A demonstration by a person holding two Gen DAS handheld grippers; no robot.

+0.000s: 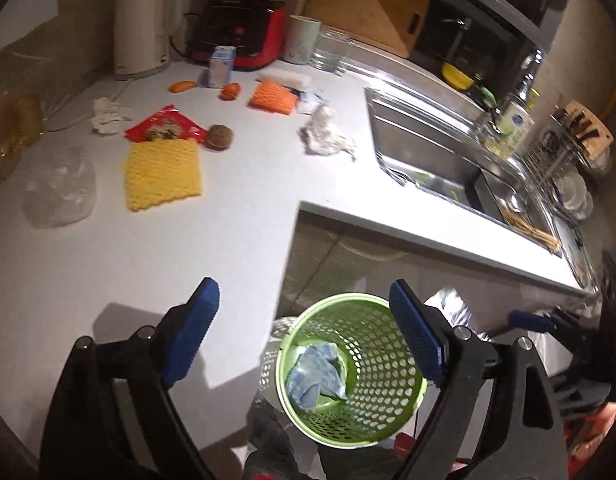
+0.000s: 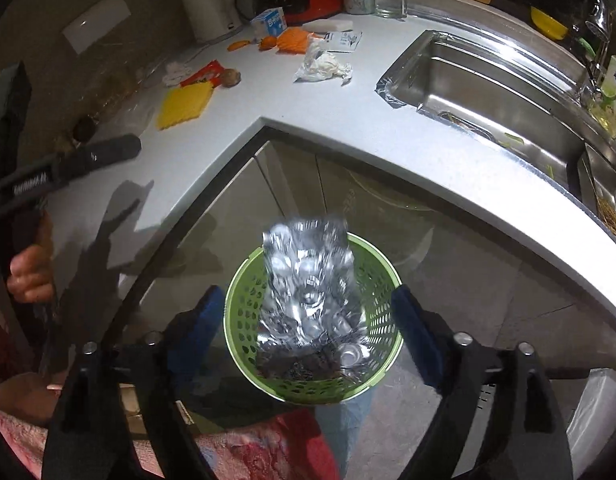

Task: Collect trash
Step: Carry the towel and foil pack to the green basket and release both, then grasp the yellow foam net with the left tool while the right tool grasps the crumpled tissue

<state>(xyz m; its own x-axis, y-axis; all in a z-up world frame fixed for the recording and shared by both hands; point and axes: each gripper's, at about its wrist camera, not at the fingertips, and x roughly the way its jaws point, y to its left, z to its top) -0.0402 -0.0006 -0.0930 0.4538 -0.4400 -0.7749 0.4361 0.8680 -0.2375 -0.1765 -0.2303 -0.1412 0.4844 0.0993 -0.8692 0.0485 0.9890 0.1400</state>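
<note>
A green perforated bin (image 1: 350, 368) stands on the floor below the counter corner, with a blue cloth (image 1: 316, 376) inside. My left gripper (image 1: 308, 336) is open and empty above it. In the right wrist view my right gripper (image 2: 308, 332) is open over the bin (image 2: 244, 332). A silver foil blister sheet (image 2: 308, 276) hangs blurred in the air between its fingers, over the bin mouth, touching neither finger. Trash lies on the counter: a yellow foam net (image 1: 162, 174), a red wrapper (image 1: 164, 128), a crumpled tissue (image 1: 108, 114), crumpled plastic (image 1: 326, 136) and a clear bag (image 1: 60, 192).
The white counter (image 1: 228, 240) wraps around a corner. A steel sink (image 1: 428, 156) lies to the right. A kettle (image 1: 142, 28), a red appliance (image 1: 244, 24), a milk carton (image 1: 222, 66), an orange foam net (image 1: 274, 98), a cup and a glass stand at the back.
</note>
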